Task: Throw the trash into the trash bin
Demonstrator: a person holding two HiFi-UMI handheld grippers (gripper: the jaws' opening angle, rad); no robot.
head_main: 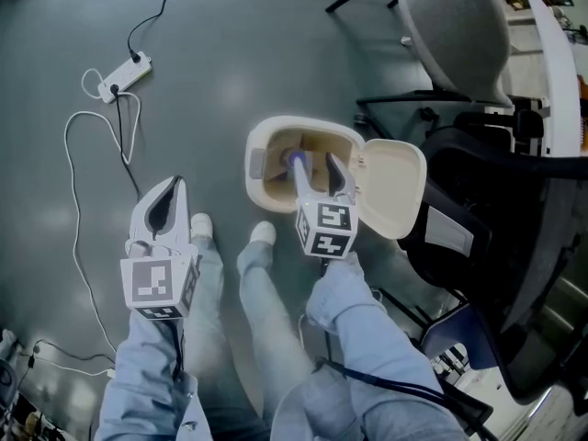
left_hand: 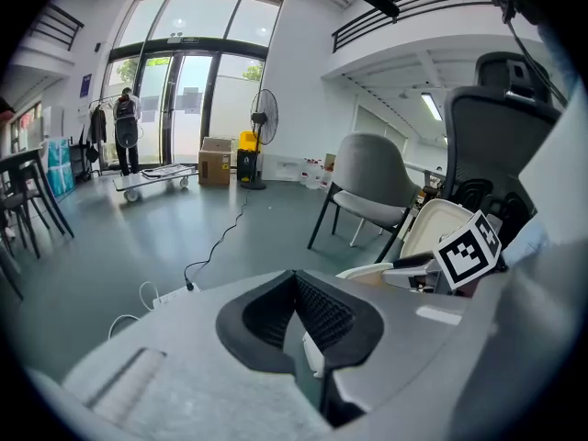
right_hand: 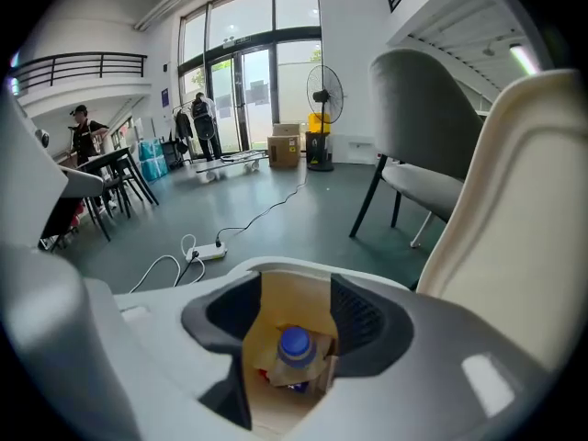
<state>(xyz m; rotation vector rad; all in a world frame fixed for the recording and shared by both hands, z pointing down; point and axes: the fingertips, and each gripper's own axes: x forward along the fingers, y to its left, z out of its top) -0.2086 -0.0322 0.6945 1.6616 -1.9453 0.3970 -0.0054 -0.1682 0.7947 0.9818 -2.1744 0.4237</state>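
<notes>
The cream trash bin (head_main: 272, 132) stands on the grey floor with its lid (head_main: 393, 187) swung open to the right. My right gripper (head_main: 315, 165) points down into the bin's mouth. In the right gripper view its jaws (right_hand: 294, 292) stand open, and a clear bottle with a blue cap (right_hand: 294, 352) lies between and below them, inside the bin on paper-like trash, with a gap on each side. The blue cap (head_main: 296, 159) also shows in the head view. My left gripper (head_main: 171, 184) hovers left of the bin, shut and empty (left_hand: 296, 278).
A white power strip (head_main: 126, 73) and its cables (head_main: 78, 209) lie on the floor to the left. A grey chair (head_main: 455, 26) and a black office chair (head_main: 501, 209) crowd the bin's right side. The person's shoes (head_main: 262, 234) stand just before the bin.
</notes>
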